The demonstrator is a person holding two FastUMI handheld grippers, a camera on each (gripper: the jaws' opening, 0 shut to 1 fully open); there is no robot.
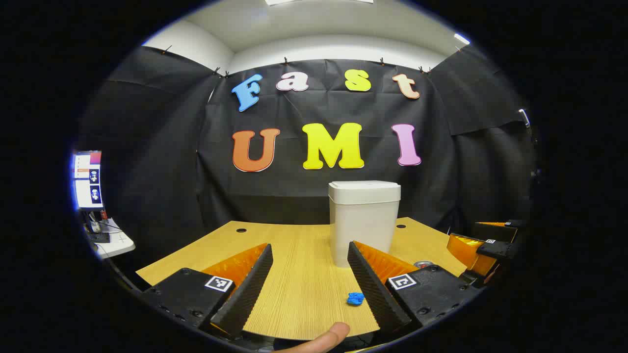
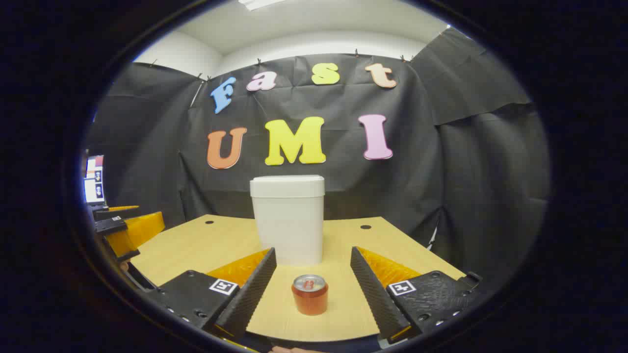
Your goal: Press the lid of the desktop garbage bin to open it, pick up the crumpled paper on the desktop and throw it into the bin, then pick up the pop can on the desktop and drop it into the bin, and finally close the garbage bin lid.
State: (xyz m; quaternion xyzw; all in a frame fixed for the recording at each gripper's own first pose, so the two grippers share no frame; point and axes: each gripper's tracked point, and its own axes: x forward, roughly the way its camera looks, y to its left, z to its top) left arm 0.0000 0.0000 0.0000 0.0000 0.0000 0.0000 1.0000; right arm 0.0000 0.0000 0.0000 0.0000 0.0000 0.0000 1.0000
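Left gripper view: my left gripper [image 1: 310, 274] sits low over the near edge of the desk [image 1: 294, 289], fingers spread wide, nothing between them but bare wood. The bin [image 1: 364, 220] stands upright toward the far edge of the desk, lid [image 1: 364, 191] shut flat on top. The crumpled paper [image 1: 355, 298], a small blue wad, lies near the near edge, just beside the inner face of the right-hand finger; I can't tell if it touches. A fingertip [image 1: 328, 338] of the holding hand pokes in at the bottom. At the desk's right side I see the right gripper [image 1: 483, 247], and the top of the pop can [image 1: 426, 264] peeks out behind my own finger. A monitor [image 1: 88, 179] sits on a side table off the left edge. Right gripper view: my right gripper [image 2: 313, 277] is also wide open and grips nothing. The pop can [image 2: 309, 294] stands upright on the desk [image 2: 216, 240] near the near edge, centred in the gap between the fingers, clear of both. The bin [image 2: 288, 220] is straight ahead behind the can, lid [image 2: 287, 186] closed. The left gripper [image 2: 128, 230] shows at the desk's left edge.
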